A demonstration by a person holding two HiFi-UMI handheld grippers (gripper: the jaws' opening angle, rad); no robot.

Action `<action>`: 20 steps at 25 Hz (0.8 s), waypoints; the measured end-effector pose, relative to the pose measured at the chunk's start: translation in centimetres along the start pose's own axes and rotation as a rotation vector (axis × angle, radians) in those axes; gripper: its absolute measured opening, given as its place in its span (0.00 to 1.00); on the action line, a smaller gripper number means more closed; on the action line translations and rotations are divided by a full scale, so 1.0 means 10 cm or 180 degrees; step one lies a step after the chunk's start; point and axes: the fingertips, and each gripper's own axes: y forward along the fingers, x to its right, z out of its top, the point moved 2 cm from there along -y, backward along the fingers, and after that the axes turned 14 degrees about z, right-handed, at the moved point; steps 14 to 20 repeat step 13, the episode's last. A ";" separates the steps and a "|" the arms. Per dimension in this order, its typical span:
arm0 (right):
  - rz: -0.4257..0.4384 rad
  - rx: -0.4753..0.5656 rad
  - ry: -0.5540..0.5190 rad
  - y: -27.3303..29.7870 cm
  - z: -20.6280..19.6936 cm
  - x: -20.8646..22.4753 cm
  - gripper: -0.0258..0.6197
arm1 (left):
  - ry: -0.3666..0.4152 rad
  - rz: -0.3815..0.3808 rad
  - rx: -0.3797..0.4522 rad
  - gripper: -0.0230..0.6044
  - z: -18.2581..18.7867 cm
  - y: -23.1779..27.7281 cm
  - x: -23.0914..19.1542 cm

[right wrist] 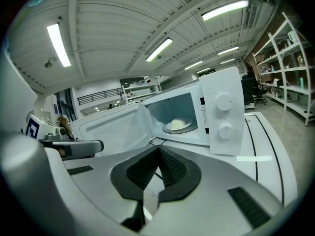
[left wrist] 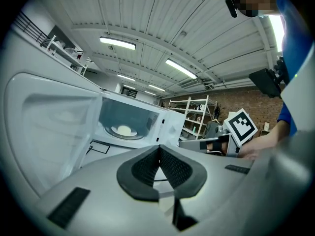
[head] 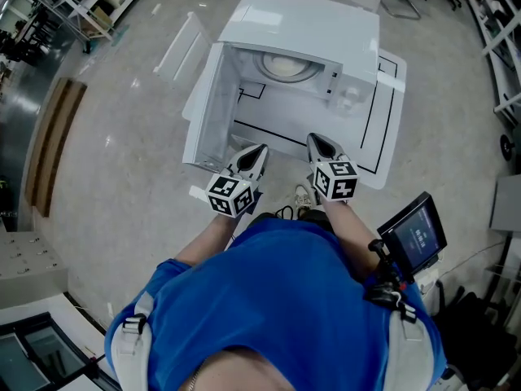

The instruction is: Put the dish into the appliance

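Note:
A white microwave (head: 301, 31) stands on a white table (head: 383, 120) with its door (head: 203, 108) swung open to the left. A pale dish (head: 285, 65) lies on the turntable inside; it also shows as the dish (left wrist: 124, 130) in the left gripper view and the dish (right wrist: 178, 124) in the right gripper view. My left gripper (head: 255, 155) and right gripper (head: 319, 147) hover side by side at the table's near edge, well short of the microwave. The left gripper (left wrist: 158, 149) is shut with nothing between its pads. The right gripper (right wrist: 157, 150) is shut and empty too.
Black tape lines (head: 370, 129) mark the tabletop around the microwave. A small screen (head: 415, 233) hangs at the person's right hip. A wooden bench (head: 53, 137) lies on the floor at the left. Metal shelving (right wrist: 290, 68) stands to the right.

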 end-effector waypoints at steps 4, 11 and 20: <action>-0.0017 -0.0005 -0.0004 0.01 -0.03 0.09 0.04 | -0.0012 -0.0039 -0.0014 0.05 -0.06 0.12 0.00; -0.0071 0.0004 -0.0013 -0.18 -0.05 -0.07 0.04 | -0.0037 -0.0079 -0.0001 0.05 -0.07 -0.03 0.05; -0.0070 0.0004 -0.0020 -0.17 -0.06 -0.02 0.04 | -0.0049 -0.0068 -0.0002 0.05 -0.09 0.03 0.05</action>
